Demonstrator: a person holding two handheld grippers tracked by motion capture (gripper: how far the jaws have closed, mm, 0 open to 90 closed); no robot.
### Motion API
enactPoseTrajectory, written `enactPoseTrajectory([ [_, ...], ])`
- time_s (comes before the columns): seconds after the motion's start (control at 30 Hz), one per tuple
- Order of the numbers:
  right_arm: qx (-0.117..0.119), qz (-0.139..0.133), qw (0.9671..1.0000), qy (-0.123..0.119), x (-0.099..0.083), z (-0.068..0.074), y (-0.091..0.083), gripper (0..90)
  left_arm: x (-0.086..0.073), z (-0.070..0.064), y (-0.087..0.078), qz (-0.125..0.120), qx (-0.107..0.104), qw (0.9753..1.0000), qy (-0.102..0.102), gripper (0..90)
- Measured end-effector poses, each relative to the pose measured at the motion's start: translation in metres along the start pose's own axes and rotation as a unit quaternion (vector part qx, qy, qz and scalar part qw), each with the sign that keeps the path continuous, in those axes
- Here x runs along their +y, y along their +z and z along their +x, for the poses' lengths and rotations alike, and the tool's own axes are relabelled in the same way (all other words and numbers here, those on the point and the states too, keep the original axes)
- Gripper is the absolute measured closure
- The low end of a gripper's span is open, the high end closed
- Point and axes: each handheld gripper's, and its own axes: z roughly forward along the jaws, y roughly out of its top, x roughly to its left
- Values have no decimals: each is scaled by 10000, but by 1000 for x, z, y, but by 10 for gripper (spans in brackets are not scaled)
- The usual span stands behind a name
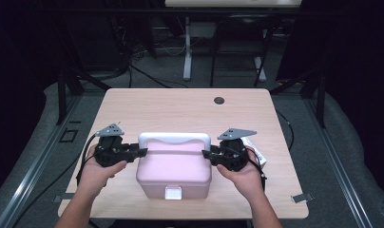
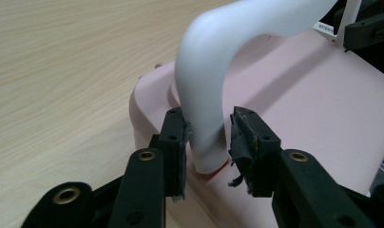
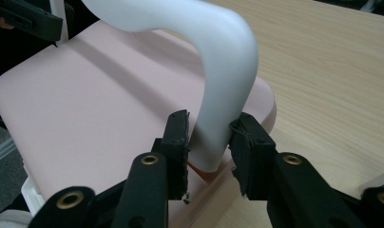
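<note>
— Where did you have your claws at that moment?

— Both were at the pink box (image 1: 175, 166), one at each end of its white handle (image 1: 175, 138). My left gripper (image 1: 141, 152) had come in from the box's left side, my right gripper (image 1: 206, 154) from its right, so the box sat between the two, out in front of my forearms on the wooden table (image 1: 180, 107).

— Were they clamped on it?

— Seen along the left gripper (image 2: 209, 137), the foot of the handle (image 2: 204, 95) stood upright between my jaws. The left pad lay against it; on the other side I saw a thin gap before the torn pad, so I held it loosely at best, not clenched tight. Along the right gripper (image 3: 210, 137), the handle's other foot (image 3: 218, 95) was between the jaws too, both pads close up against it. Whether either was truly squeezing, I couldn't tell.

— And the handle itself?

— It stood raised, arching up from my jaws and over the flat lid (image 3: 100, 99) toward the other claw. The box's white latch (image 1: 173, 192) faced me, nearer than both claws.

— Anything else near your right hand (image 1: 242, 173)?

— A small white packet (image 1: 254, 147) lay on the table just beyond it.
</note>
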Motion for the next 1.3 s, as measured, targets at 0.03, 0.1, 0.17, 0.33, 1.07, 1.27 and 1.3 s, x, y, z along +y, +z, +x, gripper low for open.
enactPoseTrajectory([
  [0.03,-19,2,10000,-34,1,2,-1,698,0,0,-1,-10,-2,10000,38,673],
  [0.1,-50,3,9999,-96,1,3,-2,701,-1,0,0,-18,4,10000,34,686],
  [0.17,-49,-12,9999,-94,0,3,-2,704,-3,1,1,-47,-11,10000,-7,698],
  [0.33,29,-47,9999,-161,-1,2,-4,728,-5,-1,-1,-131,-32,9999,24,726],
  [1.07,223,-92,9993,-299,2,10,-12,741,-5,-1,-15,-194,-123,9997,6,734],
  [1.27,277,-216,9991,-237,3,8,-14,742,-5,0,-16,-279,-163,9995,-21,732],
  [1.3,279,-233,9991,-233,3,7,-14,742,-5,0,-16,-276,-177,9995,-47,731],
])
